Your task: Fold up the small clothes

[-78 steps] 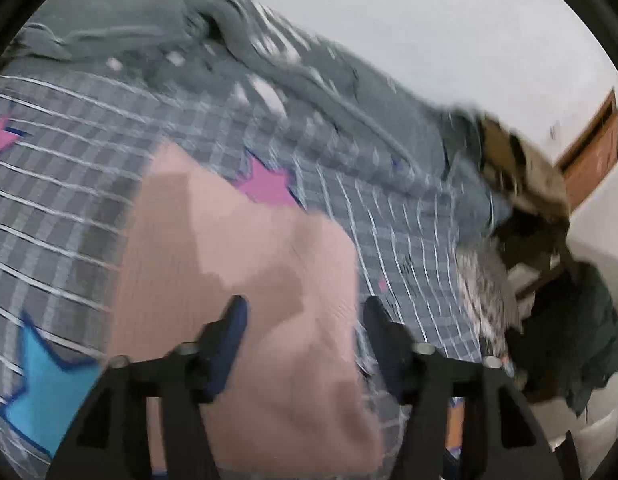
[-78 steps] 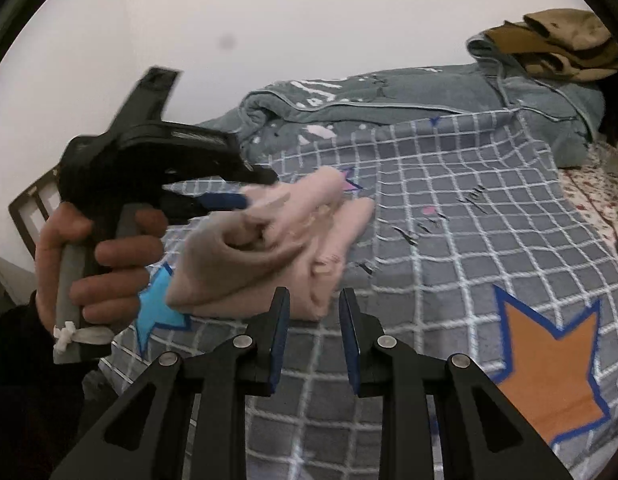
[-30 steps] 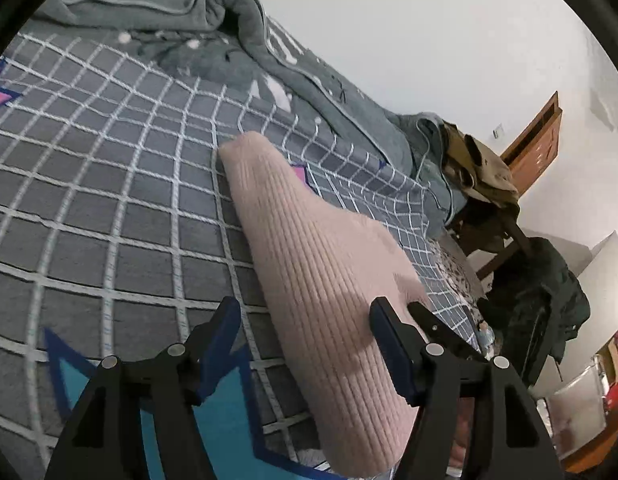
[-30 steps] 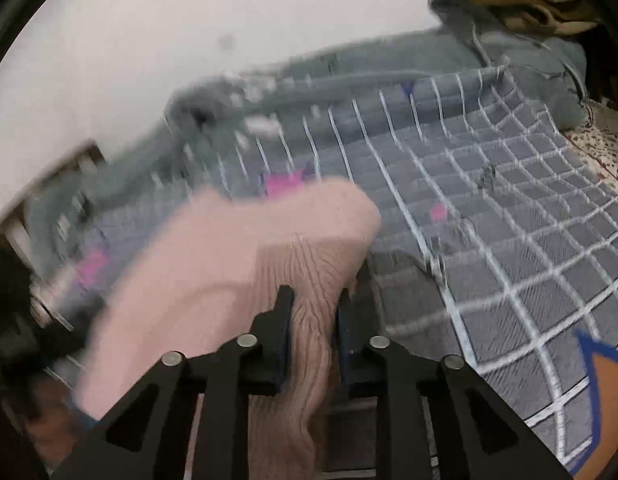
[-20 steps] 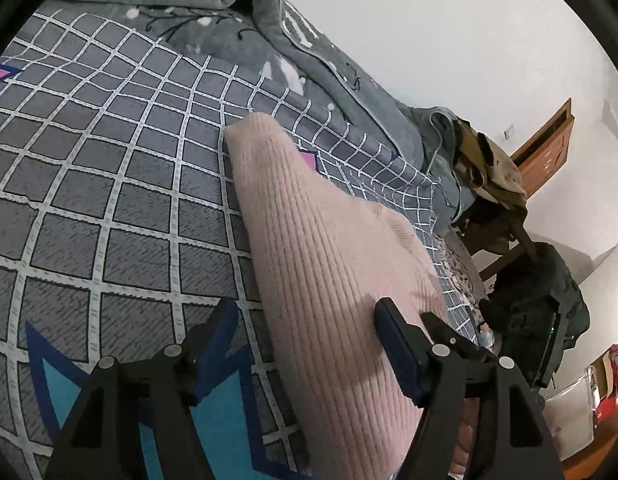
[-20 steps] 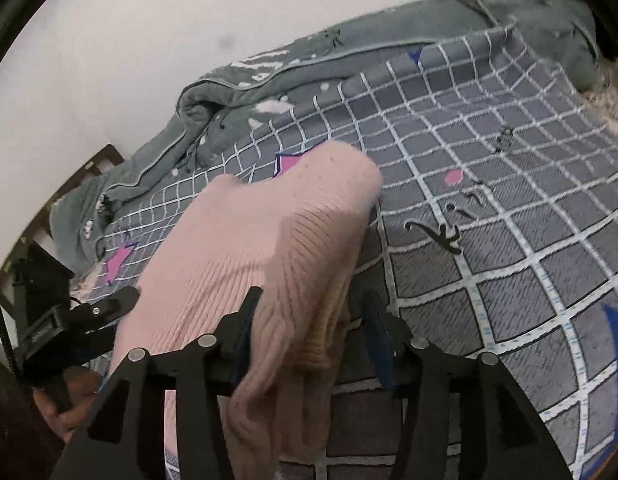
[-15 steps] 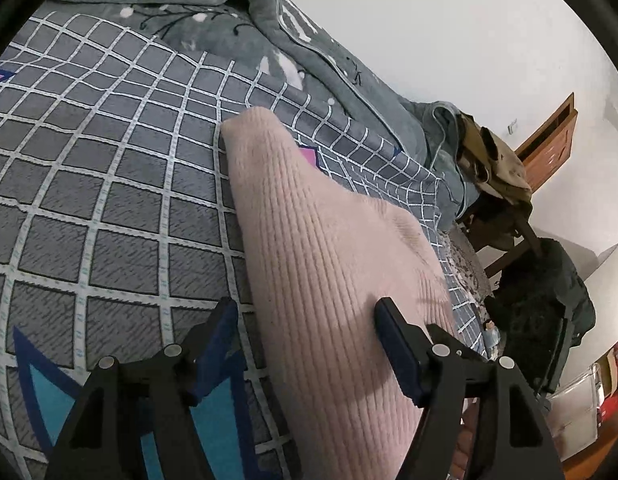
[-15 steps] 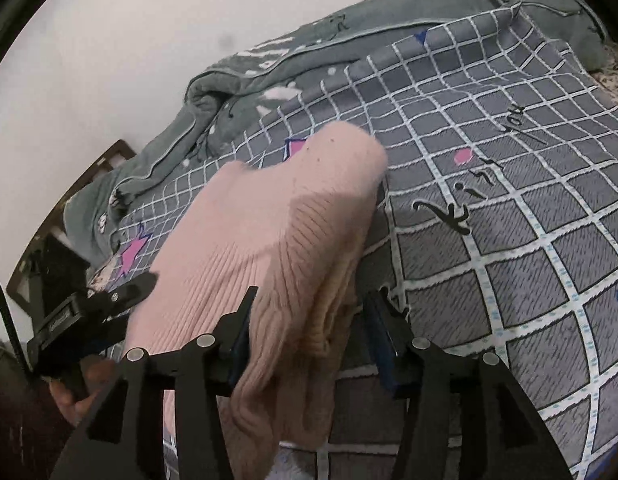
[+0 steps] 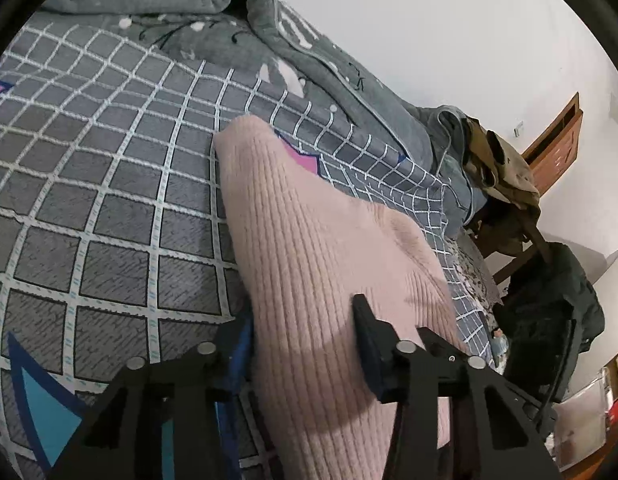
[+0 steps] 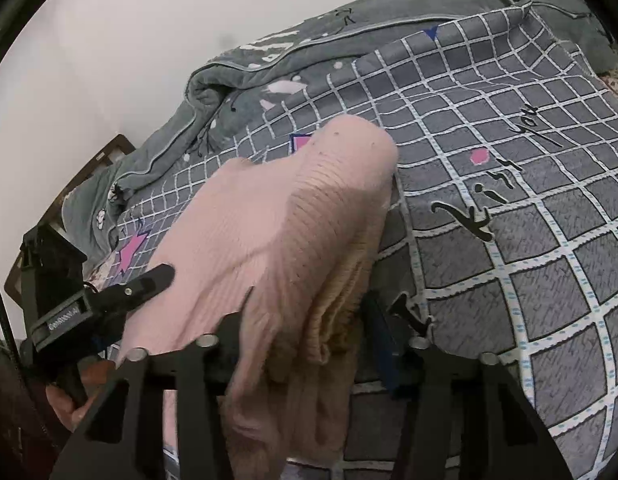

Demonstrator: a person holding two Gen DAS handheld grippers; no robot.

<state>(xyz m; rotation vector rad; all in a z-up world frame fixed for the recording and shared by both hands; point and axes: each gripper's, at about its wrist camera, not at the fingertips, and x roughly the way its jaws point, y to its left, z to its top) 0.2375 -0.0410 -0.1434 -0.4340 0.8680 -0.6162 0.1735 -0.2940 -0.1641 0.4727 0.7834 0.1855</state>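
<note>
A folded pink ribbed knit garment [image 9: 309, 248] lies on the grey checked bedspread [image 9: 109, 208]. My left gripper [image 9: 305, 340] is open, its jaws standing on either side of the garment's near end. In the right wrist view the same pink garment [image 10: 277, 224] fills the middle. My right gripper [image 10: 305, 344] is open, its jaws straddling the garment's bunched near edge. The left gripper [image 10: 121, 292] shows there at the left, one finger lying on top of the garment.
A rumpled grey blanket [image 9: 237, 28] lies along the far side of the bed. A chair with brown clothes [image 9: 497, 168] and a dark jacket [image 9: 549, 304] stand to the right. A wooden door [image 9: 557, 160] is beyond. A wooden headboard [image 10: 69, 184] stands at left.
My right gripper opened from shut on the garment and now straddles it. My left gripper stayed open and moved closer around the garment, which was laid down on the bed.
</note>
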